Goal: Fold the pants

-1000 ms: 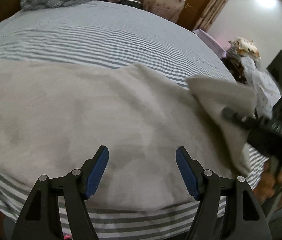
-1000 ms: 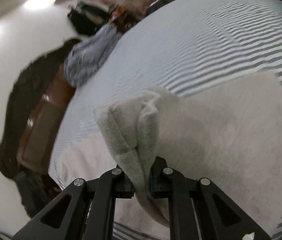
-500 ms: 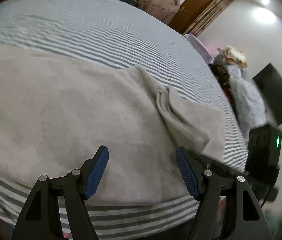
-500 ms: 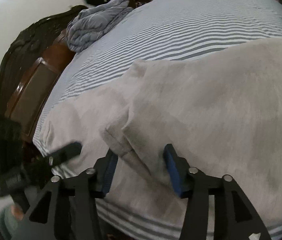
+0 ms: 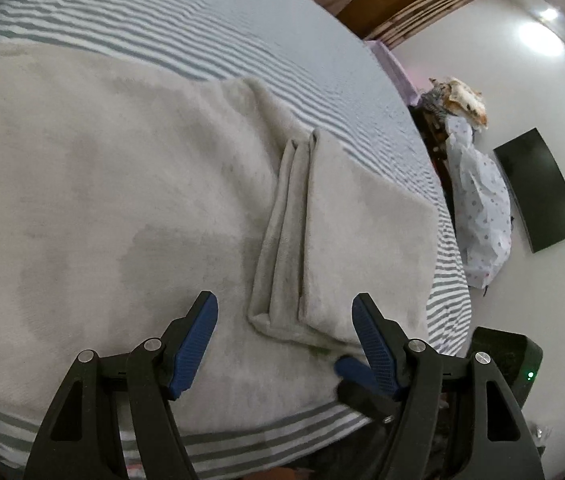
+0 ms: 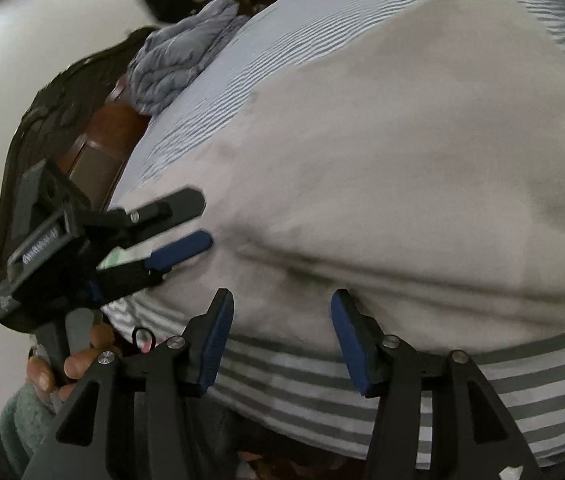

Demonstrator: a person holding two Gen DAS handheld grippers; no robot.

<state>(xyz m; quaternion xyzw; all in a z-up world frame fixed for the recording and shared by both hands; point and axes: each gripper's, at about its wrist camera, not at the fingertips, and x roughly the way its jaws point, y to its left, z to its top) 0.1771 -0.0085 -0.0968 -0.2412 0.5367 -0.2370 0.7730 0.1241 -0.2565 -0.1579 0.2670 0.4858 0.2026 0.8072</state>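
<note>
1. Left gripper [image 5: 284, 334]: nearest in the left wrist view, jaws spread wide with nothing between the blue pads [image 5: 192, 344]; it hovers over the near edge of the pants, just left of the folded flap's near corner.
2. Right gripper [image 6: 280, 334]: nearest in the right wrist view, jaws parted and empty, pads clear of the cloth. One of its blue fingertips also shows, blurred, at the near right of the left wrist view, just beside the flap's corner.
3. Hand [image 6: 68, 364]: at the near left of the right wrist view, wrapped around the left gripper's handle; a green sleeve [image 6: 18, 420] lies below it.
4. Pants [image 5: 102, 200]: pale grey and soft, spread flat across the near part of the bed, reaching almost to its near edge.
5. Folded flap [image 5: 346, 232]: the right end of the pants, turned back over the main body; its layered edge runs from near to far.
6. Bed sheet [image 5: 186, 28]: grey-and-white striped, showing as a band in front of the pants and a broad area beyond them.
7. Blue quilt [image 6: 178, 64]: bunched at the far left corner of the bed, beside a dark wooden headboard [image 6: 94, 148].
8. Wall screen [image 5: 538, 192]: dark, on the white wall at far right, past a spotted cloth [image 5: 482, 208].
</note>
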